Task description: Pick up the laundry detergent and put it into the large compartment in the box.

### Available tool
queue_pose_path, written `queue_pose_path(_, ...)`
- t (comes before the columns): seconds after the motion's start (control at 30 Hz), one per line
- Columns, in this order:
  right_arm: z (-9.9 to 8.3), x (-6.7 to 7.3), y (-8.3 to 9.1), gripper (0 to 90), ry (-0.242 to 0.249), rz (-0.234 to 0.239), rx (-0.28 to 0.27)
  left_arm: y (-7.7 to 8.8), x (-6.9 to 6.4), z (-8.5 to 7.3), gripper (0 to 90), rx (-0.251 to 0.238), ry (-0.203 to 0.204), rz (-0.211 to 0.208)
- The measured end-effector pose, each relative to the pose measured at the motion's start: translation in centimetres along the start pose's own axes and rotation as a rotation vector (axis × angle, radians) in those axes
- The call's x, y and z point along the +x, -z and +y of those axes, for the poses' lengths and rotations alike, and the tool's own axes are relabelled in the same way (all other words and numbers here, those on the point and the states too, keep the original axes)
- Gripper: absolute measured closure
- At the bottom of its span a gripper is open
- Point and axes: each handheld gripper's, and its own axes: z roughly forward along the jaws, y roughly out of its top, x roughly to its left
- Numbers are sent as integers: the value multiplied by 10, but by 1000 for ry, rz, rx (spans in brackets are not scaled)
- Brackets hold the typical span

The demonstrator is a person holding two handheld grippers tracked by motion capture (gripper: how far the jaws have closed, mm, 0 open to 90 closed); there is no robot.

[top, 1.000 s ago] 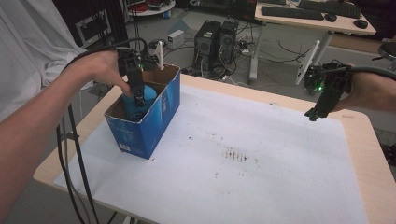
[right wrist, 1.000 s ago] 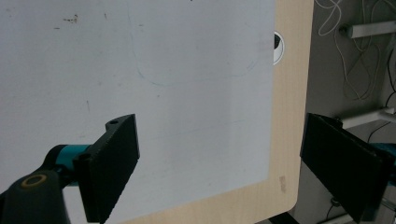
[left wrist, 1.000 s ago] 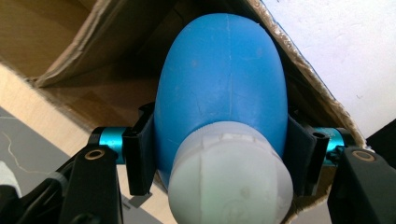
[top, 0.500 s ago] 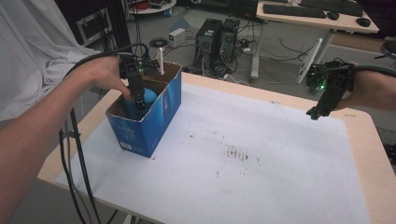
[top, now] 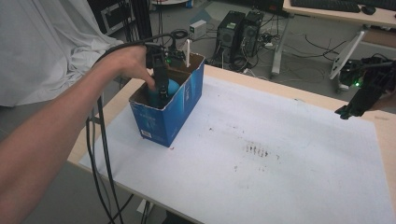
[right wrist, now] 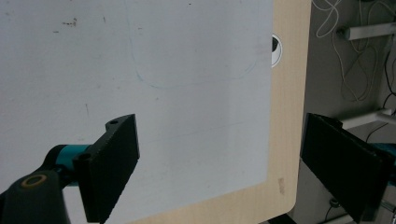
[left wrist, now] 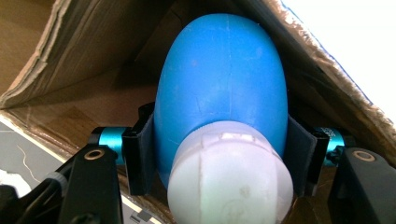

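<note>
Items counted:

- Grippers: two. The left gripper is reaching down into the box; the right gripper is hanging over the far right edge of the table, well apart from the left one.
- Cardboard boxes: one. A blue box, open at the top, is standing around the left gripper.
- Bottles: one. A blue bottle with a white cap is sitting between the left gripper's pads, which are pressing on its sides.
- Tables: one. The table is lying under both grippers.
- White sheets: one. The sheet is covering the tabletop beneath both grippers.
</note>
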Motion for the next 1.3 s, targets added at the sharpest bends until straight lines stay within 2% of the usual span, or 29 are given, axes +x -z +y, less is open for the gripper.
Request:
queue_pose_path(0.4,0,0,1,109,-4,-3,-2,0,-2,0,377,-5,-26,14)
queue_pose_path(0.6,1,1,1,109,-7,-1,1,-1,-2,0,376,-10,-23,13)
queue_pose_path(0.7,2,0,0,109,1,1,-4,-1,-2,0,375,-6,-31,14)
queue_pose_path(0.83,2,0,1,109,-2,3,-4,-3,-3,1,348,13,-44,37)
queue_pose_path(1.3,1,0,0,110,-3,6,-4,-2,-2,3,294,14,-39,33)
